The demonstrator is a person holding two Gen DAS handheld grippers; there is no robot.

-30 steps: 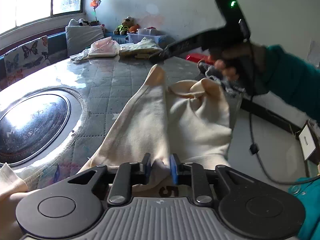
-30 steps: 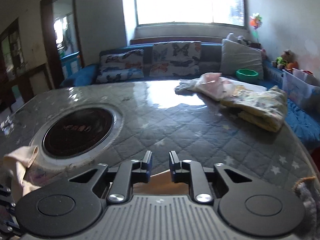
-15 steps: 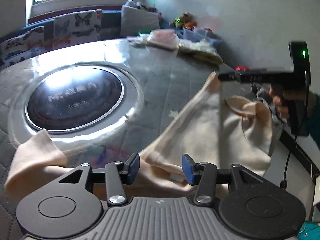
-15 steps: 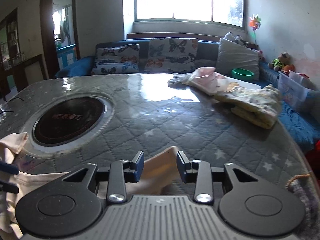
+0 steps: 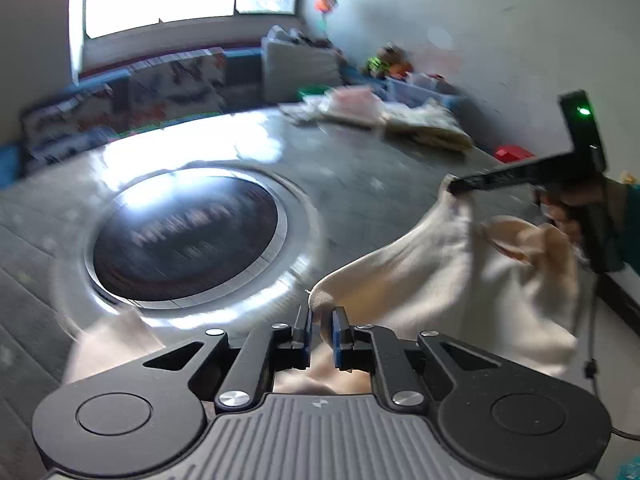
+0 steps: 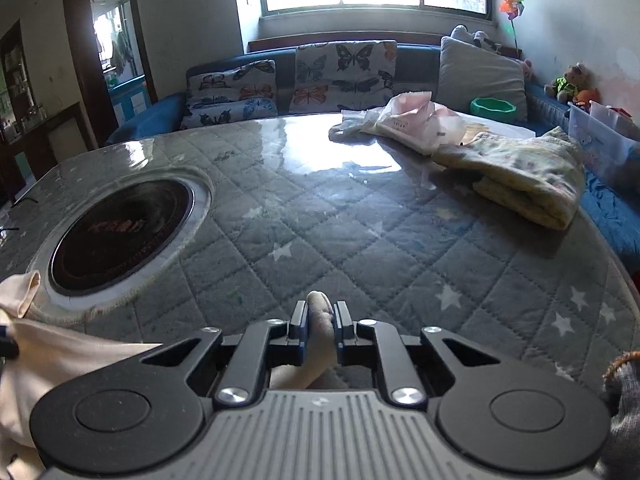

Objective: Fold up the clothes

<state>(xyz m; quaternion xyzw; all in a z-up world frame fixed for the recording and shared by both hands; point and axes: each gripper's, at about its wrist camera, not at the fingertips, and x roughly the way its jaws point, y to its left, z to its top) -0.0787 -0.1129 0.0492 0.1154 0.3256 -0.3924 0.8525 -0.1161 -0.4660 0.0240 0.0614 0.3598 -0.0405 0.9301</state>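
A cream garment (image 5: pixel 452 280) hangs stretched between my two grippers at the near edge of the quilted grey table (image 6: pixel 360 232). My left gripper (image 5: pixel 321 330) is shut on a fold of it. My right gripper (image 6: pixel 321 326) is shut on another fold of the cream garment (image 6: pixel 320 320), and also shows in the left wrist view (image 5: pixel 454 186) pinching the cloth's upper corner. More of the garment (image 6: pixel 60 352) hangs at the lower left of the right wrist view.
A round black cooktop (image 6: pixel 120 228) is set into the table's left part. A folded yellow floral cloth (image 6: pixel 528 176) and a pink-white cloth pile (image 6: pixel 408 124) lie at the far right. A sofa with butterfly cushions (image 6: pixel 340 76) runs behind the table.
Both grippers opened about half a second ago and have closed again on new folds of the cream garment. The left gripper is swinging, so its view is blurred.
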